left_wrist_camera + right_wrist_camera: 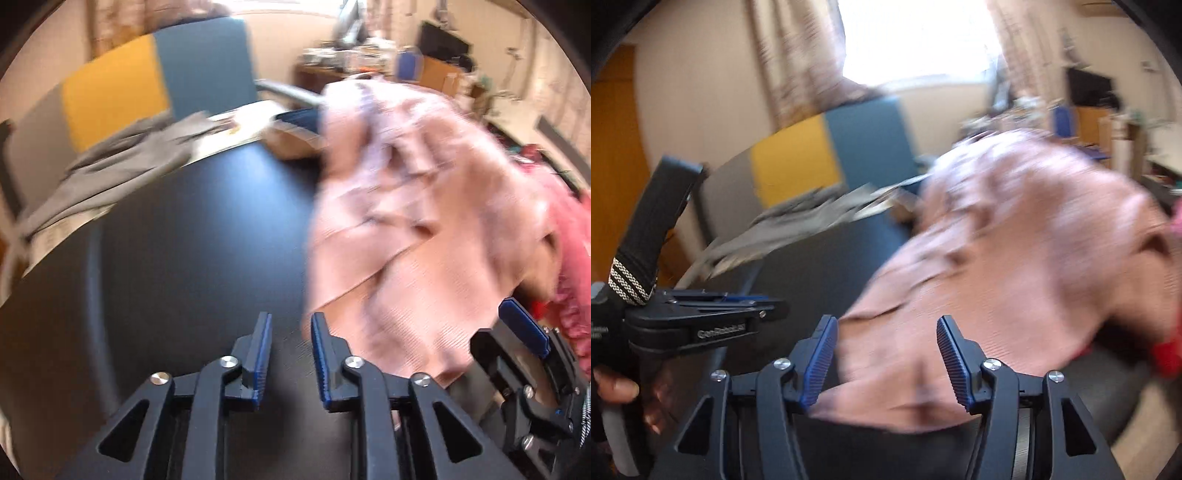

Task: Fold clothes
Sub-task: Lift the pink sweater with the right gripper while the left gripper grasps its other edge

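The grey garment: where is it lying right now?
In the left wrist view the grey garment lies crumpled at the far left edge of the dark table, in front of the yellow and blue panels, apart from the pink garment.

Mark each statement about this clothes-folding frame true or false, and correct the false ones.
1. The pink garment lies crumpled on a dark table. True.
2. The left gripper is clamped on the pink garment. False: its jaws stand apart with nothing between them, only dark table behind the gap.
3. A grey garment lies at the table's far side, apart from the pink one. True.
4. The right gripper is shut. False: its jaws stand wide apart, with pink cloth seen in the gap but not pinched.
5. The panel behind the table is all white. False: it has yellow and blue sections.
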The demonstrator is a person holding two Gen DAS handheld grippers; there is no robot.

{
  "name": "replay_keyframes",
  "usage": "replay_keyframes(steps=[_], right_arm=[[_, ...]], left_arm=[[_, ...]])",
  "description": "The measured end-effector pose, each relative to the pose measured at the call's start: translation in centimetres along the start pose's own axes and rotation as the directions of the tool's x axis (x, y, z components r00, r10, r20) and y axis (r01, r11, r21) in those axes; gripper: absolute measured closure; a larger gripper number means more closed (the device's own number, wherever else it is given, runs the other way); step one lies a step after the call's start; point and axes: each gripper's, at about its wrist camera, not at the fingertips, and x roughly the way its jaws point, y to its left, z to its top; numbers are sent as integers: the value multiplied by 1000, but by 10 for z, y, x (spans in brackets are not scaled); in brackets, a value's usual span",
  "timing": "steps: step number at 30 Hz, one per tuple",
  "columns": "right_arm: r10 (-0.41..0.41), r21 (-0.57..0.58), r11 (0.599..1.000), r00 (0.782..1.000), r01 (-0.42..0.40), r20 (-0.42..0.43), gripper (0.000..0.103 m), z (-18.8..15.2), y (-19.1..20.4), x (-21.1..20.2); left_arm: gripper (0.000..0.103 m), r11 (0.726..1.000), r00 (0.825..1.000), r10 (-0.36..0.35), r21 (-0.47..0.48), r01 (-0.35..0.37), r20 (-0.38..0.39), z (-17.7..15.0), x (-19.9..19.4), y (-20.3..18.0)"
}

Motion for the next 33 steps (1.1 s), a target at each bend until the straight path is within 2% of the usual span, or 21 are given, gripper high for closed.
replay_keyframes(steps=[2,4,8,9,11,12,17,20,22,23,24,25,27,29,31,33], right_arm=[[-81,57,995,997,80,18,35,13,-29,-9],[-155,119,981,988,151,25,34,24,-55,-14],[-265,223,943,963,248,52,34,40,-100,-24],[-273,237,938,960,252,57,34,43,-107,-25],[-276,260,932,960,254,54,34,50,-120,-20],[-277,273,928,960,254,50,34,52,-125,-17],[-257,322,919,965,229,45,34,56,-139,6],[-259,321,920,964,227,59,34,52,-143,8],[-261,318,921,963,226,72,34,48,-148,9],[-266,316,920,961,231,71,34,47,-149,10],[-266,315,920,962,233,66,34,46,-151,12],[-264,312,921,962,233,61,35,47,-151,14],[-264,296,926,962,234,66,45,47,-152,14],[-264,271,933,962,236,70,81,49,-152,14],[-250,283,933,965,220,74,88,50,-155,13],[-238,299,932,967,203,88,90,49,-156,9]], left_arm=[[75,998,999,-36,53,34,23,25,8,-24],[71,994,998,-47,99,44,35,46,13,-44],[57,986,998,-12,167,0,66,89,40,-76],[54,984,997,-9,177,-5,77,98,47,-82],[39,979,996,0,202,-18,90,111,60,-92],[37,976,996,11,214,-30,88,117,68,-96],[36,977,999,-5,212,-5,43,140,112,-102],[36,981,998,-68,179,67,-1,149,132,-101],[36,979,998,-33,200,45,-61,150,152,-109],[44,976,996,-17,215,36,-88,149,160,-111],[52,975,994,-30,216,53,-109,148,165,-109],[66,975,990,-55,208,80,-127,146,170,-106],[85,979,986,-115,155,133,-124,146,169,-94],[92,978,982,-159,118,171,-105,146,161,-79],[93,978,987,-158,130,161,-33,143,138,-63],[93,982,989,-144,134,137,46,139,112,-47]])
